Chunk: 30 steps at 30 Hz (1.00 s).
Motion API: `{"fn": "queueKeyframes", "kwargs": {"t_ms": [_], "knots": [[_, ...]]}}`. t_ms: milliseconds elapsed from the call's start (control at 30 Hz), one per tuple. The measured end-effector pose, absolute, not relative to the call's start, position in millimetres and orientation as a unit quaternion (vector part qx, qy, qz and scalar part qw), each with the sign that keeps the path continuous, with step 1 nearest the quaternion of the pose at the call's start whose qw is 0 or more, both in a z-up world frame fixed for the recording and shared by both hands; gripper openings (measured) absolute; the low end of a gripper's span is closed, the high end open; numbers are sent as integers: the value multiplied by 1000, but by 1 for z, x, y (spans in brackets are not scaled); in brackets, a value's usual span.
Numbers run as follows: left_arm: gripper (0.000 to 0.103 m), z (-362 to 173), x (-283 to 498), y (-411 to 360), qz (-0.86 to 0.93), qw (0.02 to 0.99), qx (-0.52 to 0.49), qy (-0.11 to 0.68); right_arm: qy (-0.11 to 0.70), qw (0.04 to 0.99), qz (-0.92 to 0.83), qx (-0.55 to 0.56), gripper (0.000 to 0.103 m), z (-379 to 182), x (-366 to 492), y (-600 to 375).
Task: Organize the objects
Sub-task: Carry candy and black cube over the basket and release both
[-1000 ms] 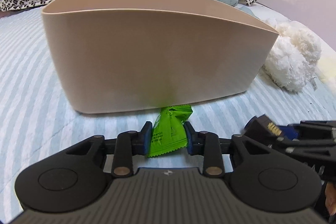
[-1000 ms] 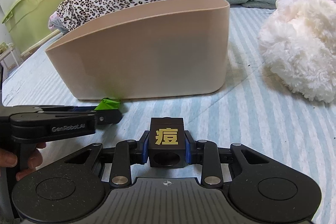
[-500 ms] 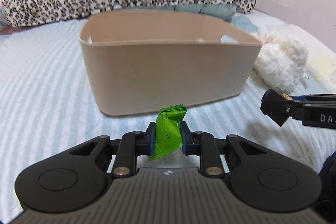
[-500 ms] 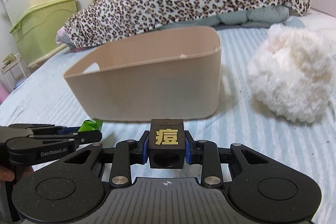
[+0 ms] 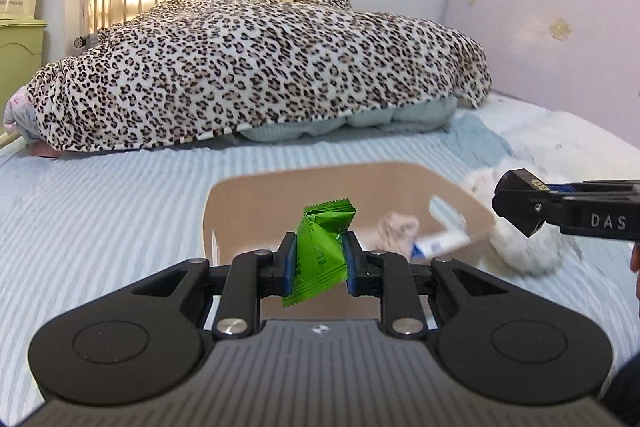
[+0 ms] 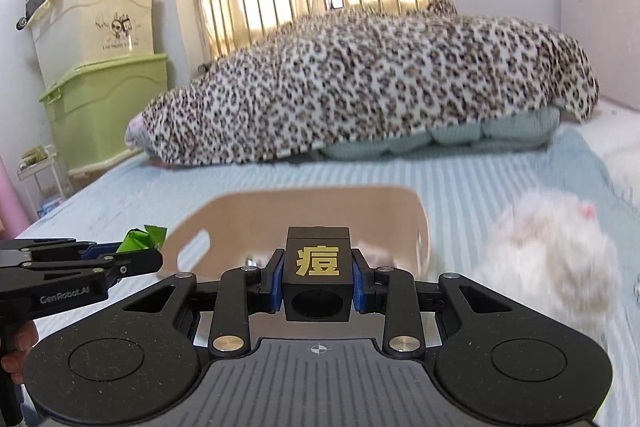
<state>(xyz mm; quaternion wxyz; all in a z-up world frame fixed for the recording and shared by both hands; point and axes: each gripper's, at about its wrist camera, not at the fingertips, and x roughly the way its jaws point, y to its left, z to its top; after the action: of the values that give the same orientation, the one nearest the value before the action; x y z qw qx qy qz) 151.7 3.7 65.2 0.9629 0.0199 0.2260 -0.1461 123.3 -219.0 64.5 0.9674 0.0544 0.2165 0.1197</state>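
Above the near rim of the beige bin (image 5: 256,203), the left gripper (image 5: 319,263) pinches a green snack packet (image 5: 320,251) between its blue pads, while the right gripper (image 6: 318,281) clamps a black cube (image 6: 317,275) with a gold character. The bin sits on the striped blue bedspread (image 5: 100,211), a white plush toy (image 6: 548,251) touching its right side. Far off lies a leopard-print blanket (image 5: 256,67).
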Motion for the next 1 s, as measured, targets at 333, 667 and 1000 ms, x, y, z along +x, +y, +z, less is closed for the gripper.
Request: {"fn": "queueKeyframes", "kwargs": {"t_ms": [333,667,1000], "knots": [[25,45,232,-22,-120,952,42,277,235,967,102,16,29,59,190,-197],[27,4,268,-26,-102,925,45,364,328,941,86,11,31,25,235,-192],[85,22,245,-19,-73,937,54,338,319,945,73,17,70,32,216,-206]]}}
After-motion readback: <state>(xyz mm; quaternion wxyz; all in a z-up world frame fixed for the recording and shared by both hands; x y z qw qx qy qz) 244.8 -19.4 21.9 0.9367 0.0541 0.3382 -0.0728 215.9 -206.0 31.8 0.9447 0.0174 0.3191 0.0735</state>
